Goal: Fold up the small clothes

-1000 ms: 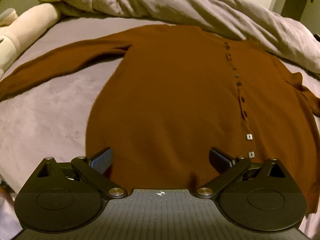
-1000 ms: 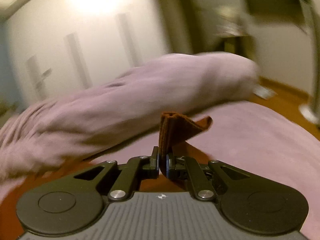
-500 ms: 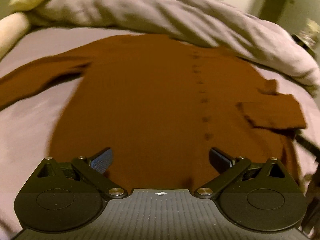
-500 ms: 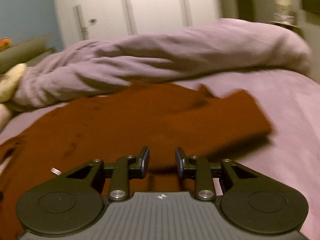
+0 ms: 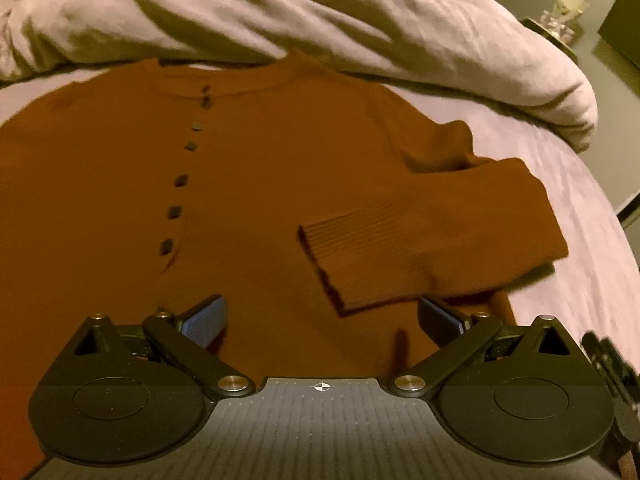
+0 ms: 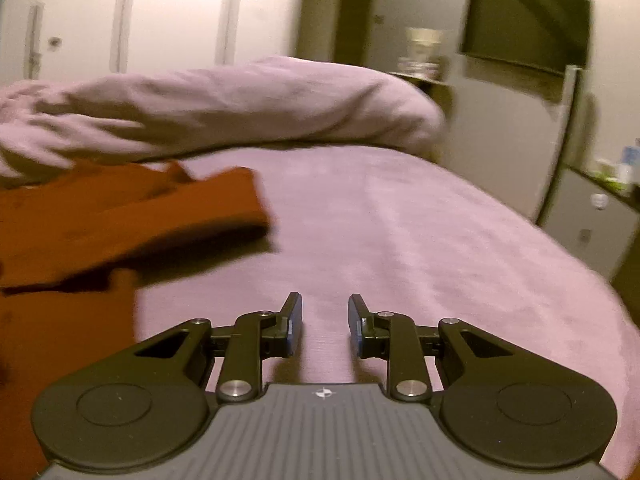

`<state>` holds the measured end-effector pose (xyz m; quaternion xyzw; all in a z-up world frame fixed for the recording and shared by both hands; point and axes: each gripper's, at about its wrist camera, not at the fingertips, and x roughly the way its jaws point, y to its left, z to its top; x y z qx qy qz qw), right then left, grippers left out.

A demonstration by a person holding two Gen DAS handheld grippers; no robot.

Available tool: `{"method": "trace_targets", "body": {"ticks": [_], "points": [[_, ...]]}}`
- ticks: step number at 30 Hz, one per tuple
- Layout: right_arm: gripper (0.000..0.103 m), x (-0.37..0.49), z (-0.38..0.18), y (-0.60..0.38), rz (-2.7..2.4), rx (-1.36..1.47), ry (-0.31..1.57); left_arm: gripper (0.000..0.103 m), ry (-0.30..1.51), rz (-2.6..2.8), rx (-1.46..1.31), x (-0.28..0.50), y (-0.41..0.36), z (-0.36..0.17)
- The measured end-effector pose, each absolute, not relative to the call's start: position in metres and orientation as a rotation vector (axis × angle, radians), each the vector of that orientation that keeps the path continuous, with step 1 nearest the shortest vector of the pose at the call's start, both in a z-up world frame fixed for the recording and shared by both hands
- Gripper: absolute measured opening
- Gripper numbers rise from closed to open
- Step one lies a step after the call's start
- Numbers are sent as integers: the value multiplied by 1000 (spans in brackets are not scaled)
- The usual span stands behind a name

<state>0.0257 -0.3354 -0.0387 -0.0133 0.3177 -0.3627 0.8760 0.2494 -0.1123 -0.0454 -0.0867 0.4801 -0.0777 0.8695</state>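
One garment: brown knit cardigan (image 5: pixel 260 184) lies flat, front up, on the bed sheet (image 6: pixel 400 240); fills the left wrist view from 9 to 3 o'clock.
Knit: fine, matte, slightly fuzzy; round neckline band at 12 o'clock.
Buttons: small dark square buttons (image 5: pixel 181 180) in a line down the front, at about 10 o'clock of the view.
Sleeve: one sleeve (image 5: pixel 460 232) is folded across the body at 3 o'clock; ribbed cuff (image 5: pixel 348 256), straight-cut end, lies on the chest panel.
Sheet: mauve, soft plush nap, smooth, curved bed edge at 4 o'clock in the right wrist view.
Duvet: pale lilac duvet (image 5: pixel 320 20), crumpled in thick folds, along 12 o'clock, touching the cardigan's collar edge.
Left gripper (image 5: pixel 320 320): jaws spread wide, nothing between them; black arms, blue textured pads (image 5: pixel 204 320); hangs over the cardigan's lower part.
Right gripper (image 6: pixel 325 324): jaws have just been opening, now a narrow gap, empty; over bare sheet, cardigan's sleeve at its 10 o'clock, apart from it.
Backdrop: white cupboard doors (image 6: pixel 120 24) with long upright handles; dark flat screen (image 6: pixel 524 28) at 1 o'clock.
Writing: none readable; only a small cross mark on each gripper body.
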Motion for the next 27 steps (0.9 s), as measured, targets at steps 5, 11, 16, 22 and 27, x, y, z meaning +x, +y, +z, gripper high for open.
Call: {"method": "trace_targets", "body": {"ticks": [5, 11, 16, 22, 27], "points": [[23, 30, -50, -357, -791, 3, 691, 81, 1023, -185, -216, 263, -118, -56], [23, 40, -57, -356, -787, -28, 707, 36, 964, -197, -180, 276, -128, -59], [23, 38, -50, -353, -777, -18, 713, 5, 937, -235, -249, 281, -103, -45], [26, 38, -34, -338, -723, -10, 680, 5, 783, -188, -230, 275, -59, -5], [31, 44, -22, -315, -626, -22, 643, 5, 716, -28, -223, 276, -1, 8]]}}
